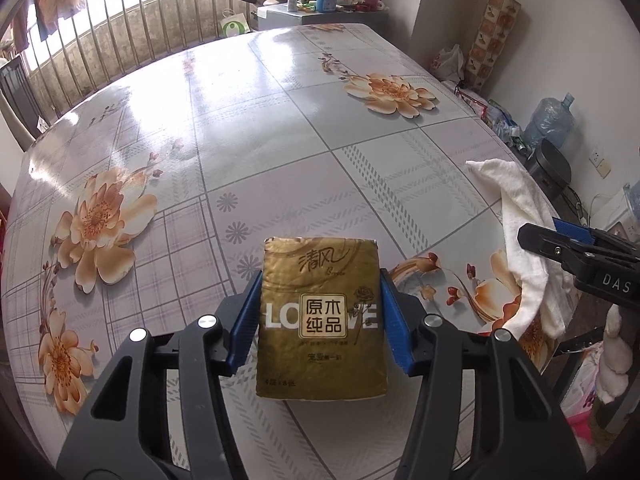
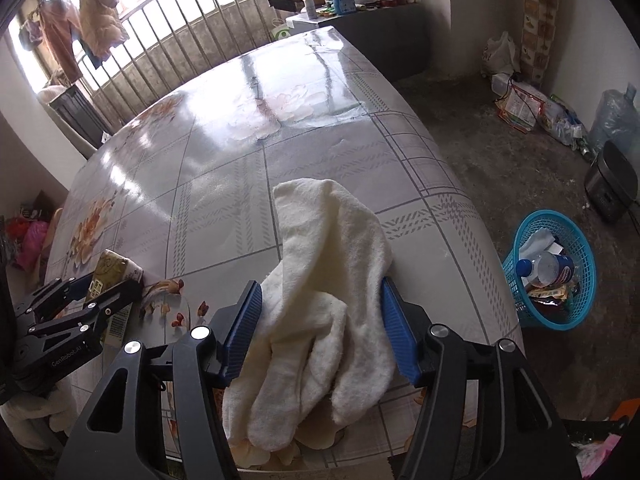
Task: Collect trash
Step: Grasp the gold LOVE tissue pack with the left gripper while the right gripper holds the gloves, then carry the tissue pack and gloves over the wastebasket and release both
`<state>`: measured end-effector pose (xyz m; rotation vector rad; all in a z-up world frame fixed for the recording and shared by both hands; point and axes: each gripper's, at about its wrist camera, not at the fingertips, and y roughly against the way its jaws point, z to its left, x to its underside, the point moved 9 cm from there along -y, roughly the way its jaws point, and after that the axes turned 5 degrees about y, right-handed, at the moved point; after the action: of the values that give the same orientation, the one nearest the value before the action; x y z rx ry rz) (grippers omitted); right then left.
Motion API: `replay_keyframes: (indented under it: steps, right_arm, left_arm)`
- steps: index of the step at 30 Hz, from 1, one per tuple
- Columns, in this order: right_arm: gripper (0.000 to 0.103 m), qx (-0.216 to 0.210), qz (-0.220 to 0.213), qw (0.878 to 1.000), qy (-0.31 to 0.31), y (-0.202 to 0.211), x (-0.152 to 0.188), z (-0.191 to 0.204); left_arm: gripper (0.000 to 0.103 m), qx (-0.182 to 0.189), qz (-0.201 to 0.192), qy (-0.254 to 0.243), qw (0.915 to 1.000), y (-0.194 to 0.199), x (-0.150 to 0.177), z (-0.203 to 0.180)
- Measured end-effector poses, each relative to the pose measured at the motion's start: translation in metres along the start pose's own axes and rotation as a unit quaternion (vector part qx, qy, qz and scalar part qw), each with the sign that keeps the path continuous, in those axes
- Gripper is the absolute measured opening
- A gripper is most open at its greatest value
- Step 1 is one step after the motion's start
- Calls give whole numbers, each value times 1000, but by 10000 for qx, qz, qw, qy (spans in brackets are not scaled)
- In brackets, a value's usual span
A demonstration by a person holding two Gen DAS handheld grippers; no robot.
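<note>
Trash was mostly collected already, I'd say: the blue basket [image 2: 550,270] on the floor beside the counter [image 1: 248,128] held a bottle and wrappers. Left on the counter were a gold tissue pack [image 1: 322,326], sitting between the left gripper [image 1: 320,316] pads, which looked clamped on its sides, and a white towel [image 2: 320,300] near the basket-side edge, loosely straddled by the half-open right gripper [image 2: 320,328]. Glossy floral covering, barred window, cluttered room.
</note>
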<state>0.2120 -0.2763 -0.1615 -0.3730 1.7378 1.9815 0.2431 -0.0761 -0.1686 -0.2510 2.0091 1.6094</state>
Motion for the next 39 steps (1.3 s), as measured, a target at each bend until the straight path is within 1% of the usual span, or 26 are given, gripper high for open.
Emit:
replay_keyframes:
  steps: [2,5,9,10,12,14,17,21,26,29,32,35,37,39]
  right_arm:
    - [58,89,2,10000,34,0,0,1]
    - [47,92,23,9999,-78,1,1,0]
    - [32,-21,76,9998,-174,2,1,0]
    - [29,-51,86,9998,-193,2,1,0]
    - [22,-143,98,9995,-252,2,2,2]
    - [18,-241,99,9992,-305,3,2,4]
    - [15,-388,67,9985,-381,5,1,5]
    - [14,-516,-26,9977,-448,11,-3,5]
    - [13,-584,-328,9961,-568,31,-15,-5]
    - [13,-496,-681,9935,-769,56,-28,-29]
    - [13,-138,-1206,9867,-1081,94,-38,-71]
    - [13,289,-1687,9726,-1572,135,-36,-129]
    - [13,577,-1883,9615,-1918,155,-27,-169]
    - [13,776,-1981,9493,-2313,167,-13,-207]
  left_arm:
    - [50,-12,-12,-20,10000,0,0,0]
    - [50,4,-34,-19,10000,1,0,0]
    - [50,40,-34,-9,10000,3,1,1]
    - [50,36,-38,-9,10000,3,1,1]
    - [50,27,-56,-3,10000,4,1,3]
    - [49,12,-88,-2,10000,6,1,4]
    - [49,-8,-139,-20,9999,10,1,4]
    - [49,-15,-221,-36,9997,17,0,2]
    - [49,83,-383,-88,9992,32,-10,-3]
    - [49,271,-577,-208,9977,47,-27,-16]
    - [49,580,-815,-469,9939,64,-57,-47]
    - [49,984,-1019,-921,9856,78,-89,-97]
    - [49,1294,-1052,-1234,9782,81,-106,-138]
    - [49,1561,-1031,-1578,9696,79,-121,-186]
